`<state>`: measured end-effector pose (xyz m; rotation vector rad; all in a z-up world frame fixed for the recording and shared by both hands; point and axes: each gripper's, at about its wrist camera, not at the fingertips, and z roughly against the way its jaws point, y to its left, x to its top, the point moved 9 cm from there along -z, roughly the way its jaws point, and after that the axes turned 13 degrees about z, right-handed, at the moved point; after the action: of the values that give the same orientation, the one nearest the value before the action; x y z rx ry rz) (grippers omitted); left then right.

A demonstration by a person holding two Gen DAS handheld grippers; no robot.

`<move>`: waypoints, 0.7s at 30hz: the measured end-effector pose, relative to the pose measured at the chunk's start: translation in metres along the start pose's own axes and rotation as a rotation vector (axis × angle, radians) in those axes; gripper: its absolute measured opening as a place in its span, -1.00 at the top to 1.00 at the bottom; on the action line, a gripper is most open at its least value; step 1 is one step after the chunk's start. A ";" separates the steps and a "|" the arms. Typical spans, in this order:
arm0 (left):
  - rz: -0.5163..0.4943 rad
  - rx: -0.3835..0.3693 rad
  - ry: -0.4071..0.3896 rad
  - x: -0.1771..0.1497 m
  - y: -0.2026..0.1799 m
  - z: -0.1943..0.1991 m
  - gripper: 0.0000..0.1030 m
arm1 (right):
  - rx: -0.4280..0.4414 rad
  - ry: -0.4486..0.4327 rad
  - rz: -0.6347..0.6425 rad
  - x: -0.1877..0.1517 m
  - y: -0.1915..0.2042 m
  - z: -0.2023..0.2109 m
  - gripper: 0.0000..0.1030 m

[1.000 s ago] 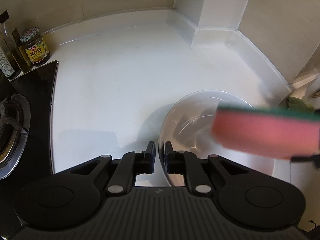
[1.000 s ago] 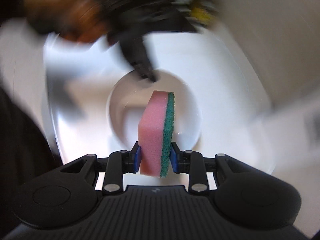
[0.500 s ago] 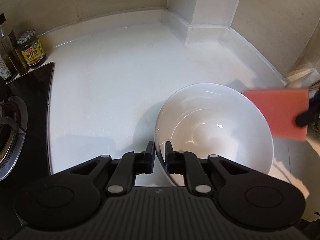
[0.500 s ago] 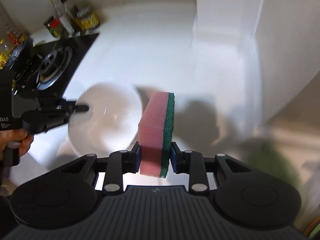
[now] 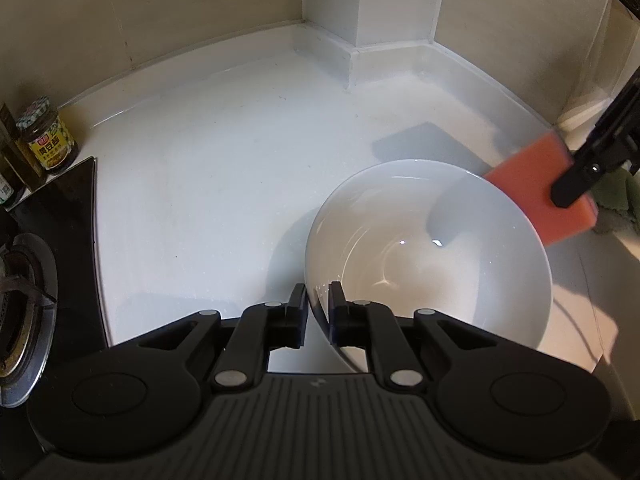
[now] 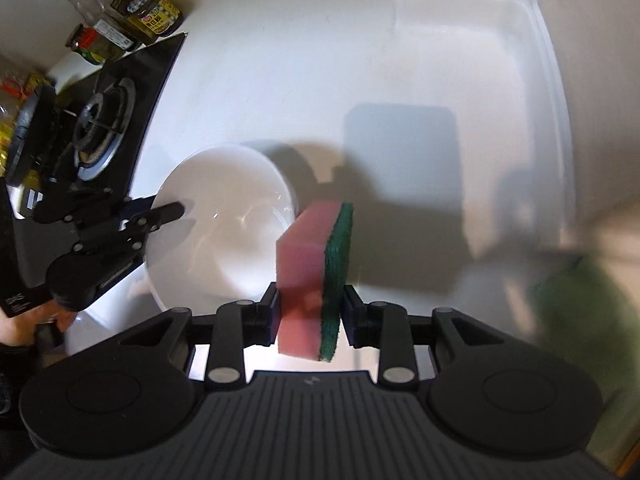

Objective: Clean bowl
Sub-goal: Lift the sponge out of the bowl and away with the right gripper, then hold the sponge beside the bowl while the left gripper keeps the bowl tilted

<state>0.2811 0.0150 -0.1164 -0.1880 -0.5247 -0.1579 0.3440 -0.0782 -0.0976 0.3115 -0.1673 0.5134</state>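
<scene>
One white bowl (image 5: 432, 256) sits on the white counter (image 5: 208, 184), its near rim pinched between the jaws of the left claw (image 5: 318, 304). One pink-and-green sponge (image 6: 316, 276) is clamped in the right claw (image 6: 310, 312), held above the bowl's far-right edge. Beside the one black gas hob (image 6: 100, 128) in the tiled corner stand several condiment bottles, one of them a yellow-labelled jar (image 5: 46, 140).

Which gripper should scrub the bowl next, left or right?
Right. The right gripper is shut on the sponge, beside the bowl rim. The left gripper is clamped on that rim, steadying it.
</scene>
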 end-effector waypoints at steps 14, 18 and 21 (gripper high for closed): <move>0.017 0.050 -0.050 -0.005 -0.005 0.002 0.86 | -0.147 -0.203 0.050 0.013 0.009 -0.003 0.49; -0.011 0.015 -0.057 -0.001 -0.006 -0.002 0.88 | -0.143 -0.185 0.110 0.010 0.011 -0.001 0.50; -0.066 -0.009 -0.051 0.004 -0.009 -0.007 0.88 | -0.131 -0.204 0.087 0.017 0.005 0.000 0.50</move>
<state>0.2866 0.0044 -0.1190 -0.1835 -0.5817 -0.2203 0.3561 -0.0669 -0.0924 0.2286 -0.4123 0.5539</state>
